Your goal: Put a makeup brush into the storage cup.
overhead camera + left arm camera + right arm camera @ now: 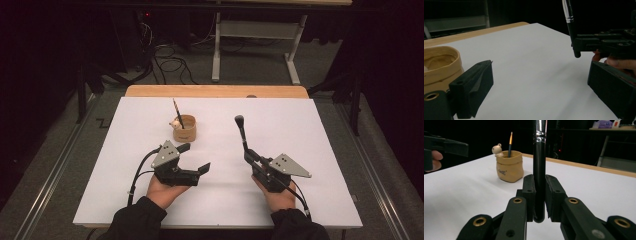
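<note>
Dark all around, with cables on the floor and a pale table frame behind, the room leaves the white surface (300, 200) as the one bright patch. Toward its far left stands a small tan pot (184, 128), shaped like a sack, with a thin paintbrush (177, 113) leaning up out of it and a little figure (174, 123) perched on its rim. The person's right gripper (248, 152) is clamped on the black handle of a makeup brush (242, 131), which stands nearly upright, its silver ferrule above the jaws and its rounded butt end just below them, clear of the surface. That brush sits well to the right of the pot. The left gripper (195, 158) hovers just in front of the pot, jaws spread wide with nothing between them.
</note>
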`<state>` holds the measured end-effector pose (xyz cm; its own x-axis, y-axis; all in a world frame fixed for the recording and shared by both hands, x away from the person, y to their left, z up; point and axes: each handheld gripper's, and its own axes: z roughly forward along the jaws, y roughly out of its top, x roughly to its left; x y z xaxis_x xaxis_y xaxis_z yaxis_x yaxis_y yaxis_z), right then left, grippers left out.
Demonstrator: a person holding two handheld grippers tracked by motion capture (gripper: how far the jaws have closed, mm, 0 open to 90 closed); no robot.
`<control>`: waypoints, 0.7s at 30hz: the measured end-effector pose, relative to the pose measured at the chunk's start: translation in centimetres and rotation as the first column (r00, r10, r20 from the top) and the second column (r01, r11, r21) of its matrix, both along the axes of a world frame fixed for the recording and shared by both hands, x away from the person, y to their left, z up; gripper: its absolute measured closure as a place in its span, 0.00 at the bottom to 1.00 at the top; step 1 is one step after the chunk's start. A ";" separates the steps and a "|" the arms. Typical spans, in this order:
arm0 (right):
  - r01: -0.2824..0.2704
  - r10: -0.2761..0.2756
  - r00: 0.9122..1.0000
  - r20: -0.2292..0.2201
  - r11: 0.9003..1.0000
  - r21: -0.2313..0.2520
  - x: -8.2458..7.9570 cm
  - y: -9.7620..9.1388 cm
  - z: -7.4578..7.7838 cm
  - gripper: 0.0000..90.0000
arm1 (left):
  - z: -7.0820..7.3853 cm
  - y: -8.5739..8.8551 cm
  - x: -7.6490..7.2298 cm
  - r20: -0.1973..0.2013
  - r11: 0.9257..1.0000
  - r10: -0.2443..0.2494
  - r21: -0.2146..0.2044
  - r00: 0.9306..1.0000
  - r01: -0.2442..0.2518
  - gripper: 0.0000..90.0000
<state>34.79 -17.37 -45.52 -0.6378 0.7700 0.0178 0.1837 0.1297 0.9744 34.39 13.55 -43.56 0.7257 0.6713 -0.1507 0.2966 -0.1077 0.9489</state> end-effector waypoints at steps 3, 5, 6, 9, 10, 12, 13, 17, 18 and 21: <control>-0.011 0.011 1.000 0.004 1.000 0.004 0.0 0.8 0.0 0.89 | 0.0 0.0 0.0 0.001 1.000 -0.004 -0.004 1.000 0.004 0.08; -0.022 0.022 1.000 0.009 1.000 0.004 0.1 1.2 0.0 0.89 | 0.0 0.0 0.0 0.003 1.000 -0.003 -0.001 1.000 0.003 0.09; -0.028 0.028 1.000 0.008 1.000 0.005 0.1 1.4 0.0 0.89 | 0.0 0.0 0.0 0.004 1.000 -0.003 0.000 1.000 0.003 0.09; -0.043 0.043 0.999 0.016 0.999 -0.001 0.0 2.0 0.0 0.89 | 0.0 0.1 0.0 0.004 1.000 -0.001 0.000 1.000 0.001 0.09; -0.047 0.047 0.999 0.018 0.999 0.001 0.0 2.2 0.0 0.89 | 0.1 0.1 0.0 0.004 1.000 -0.003 -0.001 1.000 0.003 0.09; -0.049 0.048 0.999 0.014 0.999 0.007 0.0 2.5 0.0 0.89 | 0.1 0.1 0.0 0.003 1.000 -0.001 -0.005 1.000 0.001 0.09; -0.054 0.054 0.998 0.017 0.998 0.010 0.0 2.6 0.0 0.89 | 0.1 0.1 0.0 0.002 1.000 0.000 -0.006 1.000 0.000 0.09; -0.069 0.069 0.997 0.018 0.998 0.004 -0.2 3.2 0.0 0.89 | 0.2 0.2 0.0 0.002 1.000 0.001 -0.009 1.000 -0.001 0.09; -0.078 0.078 0.997 0.022 0.997 0.006 -0.2 3.4 -0.1 0.89 | 0.2 0.2 0.0 0.001 1.000 0.000 -0.007 1.000 0.000 0.09; -0.092 0.092 0.996 0.019 0.996 -0.004 -0.4 3.8 -0.2 0.89 | 0.2 0.2 0.0 0.000 1.000 -0.006 -0.013 1.000 0.006 0.09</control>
